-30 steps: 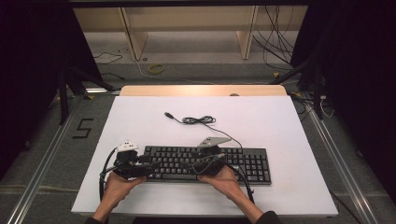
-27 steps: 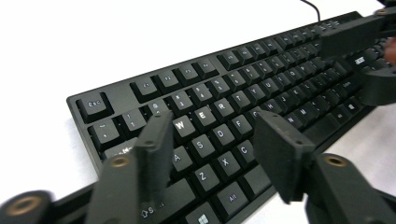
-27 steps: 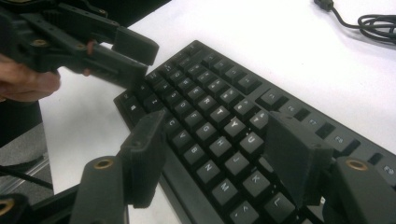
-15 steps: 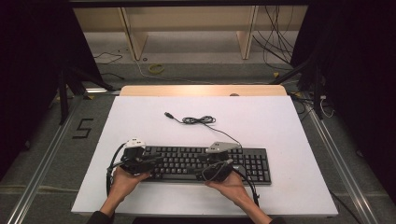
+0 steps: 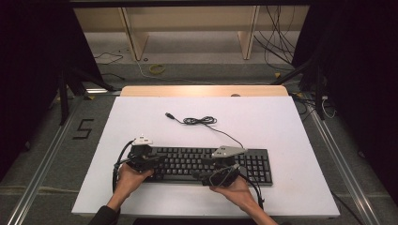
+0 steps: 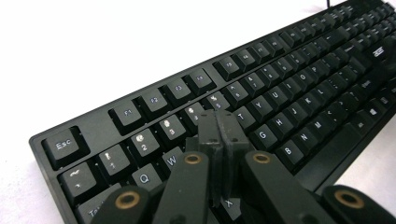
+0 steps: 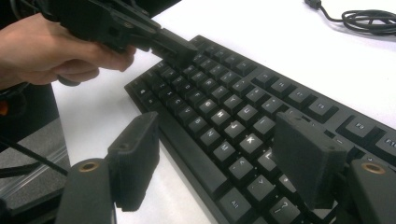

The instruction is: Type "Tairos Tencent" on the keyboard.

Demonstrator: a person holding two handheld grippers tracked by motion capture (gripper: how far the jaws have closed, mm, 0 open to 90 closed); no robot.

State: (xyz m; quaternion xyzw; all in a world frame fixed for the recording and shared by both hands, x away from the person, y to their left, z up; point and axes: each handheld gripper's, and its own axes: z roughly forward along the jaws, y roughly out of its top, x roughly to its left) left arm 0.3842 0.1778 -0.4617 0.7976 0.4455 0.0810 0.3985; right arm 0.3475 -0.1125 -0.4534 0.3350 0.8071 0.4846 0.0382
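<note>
Left gripper (image 6: 219,133) jaws have just closed, pressed together with nothing between, tip over the keyboard (image 5: 206,164) letter rows, likely for poking keys. Right gripper (image 7: 219,163) jaws have opened, spread astride the keyboard's near edge, keys directly ahead. White tabletop (image 5: 281,122), coiled cable (image 5: 199,120) beyond both grippers; dark room, shelving behind.

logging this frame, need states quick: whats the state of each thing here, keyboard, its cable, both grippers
keyboard: flat on the white table, keys up, not lifted
cable: loosely coiled behind the keyboard, plug end lying free on the table
left gripper: jaws just closed, shut on nothing, tips over the keys near the left end
right gripper: jaws open wide, nothing held, over the keyboard's front edge
</note>
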